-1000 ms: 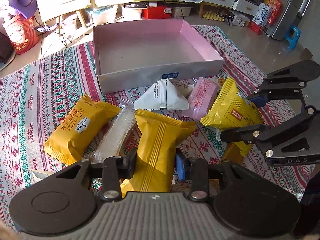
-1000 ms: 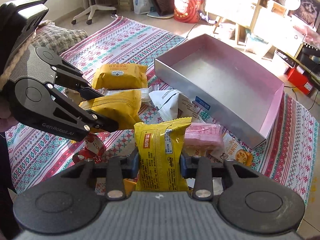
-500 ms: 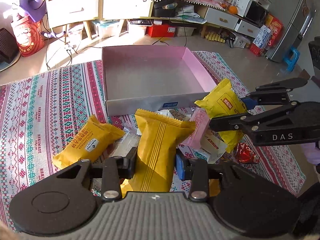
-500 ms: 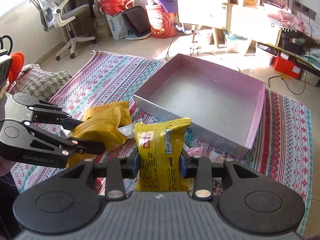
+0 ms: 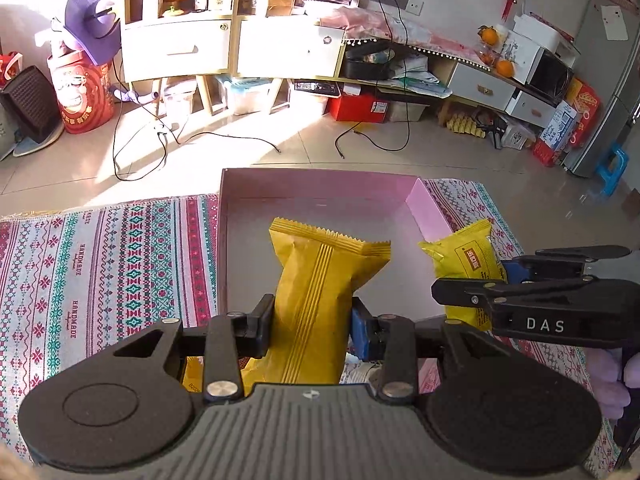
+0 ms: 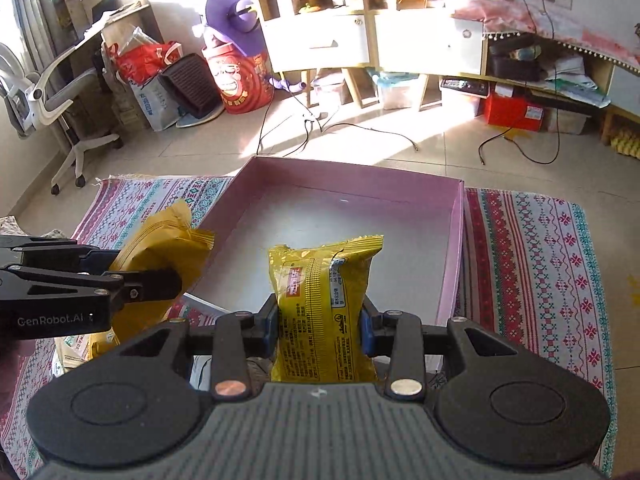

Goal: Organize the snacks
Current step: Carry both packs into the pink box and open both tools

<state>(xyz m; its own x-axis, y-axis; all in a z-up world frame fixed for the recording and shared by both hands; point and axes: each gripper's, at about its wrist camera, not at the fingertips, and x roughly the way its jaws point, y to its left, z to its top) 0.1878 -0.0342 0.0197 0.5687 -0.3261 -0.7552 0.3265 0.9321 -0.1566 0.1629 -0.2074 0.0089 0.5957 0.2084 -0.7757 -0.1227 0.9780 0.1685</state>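
Packets are sitting in both grippers, and both are hanging in front of the open pink box point(image 5: 430, 208), which is lying straight ahead and below the fingers. The left gripper point(image 5: 308, 326) is clamping a mustard-yellow packet point(image 5: 316, 292) at its middle, the jaws narrow around it. The long axis of this packet is pointing away from the tool, and the crimped top edge is reaching over the near wall of the box, on its left half as the left camera sees it. The right gripper point(image 6: 320, 326) is pinching a brighter yellow packet point(image 6: 324, 304) with printed text in the same way, also upright between the pads. In the right wrist view this packet is standing before the middle of the box floor point(image 6: 344, 216), which is looking bare.

The two tools are working side by side and close, each one showing at the edge of the other's picture. I judge that both are about equally near to the box, so the move is turning on going forward and down over the near wall, with each packet keeping to its own half. The risk, I think, is that the packets are bumping each other if the hands are coming together. A few more snacks are lying on the patterned cloth point(image 5: 112, 264) under the grippers, mostly hidden.
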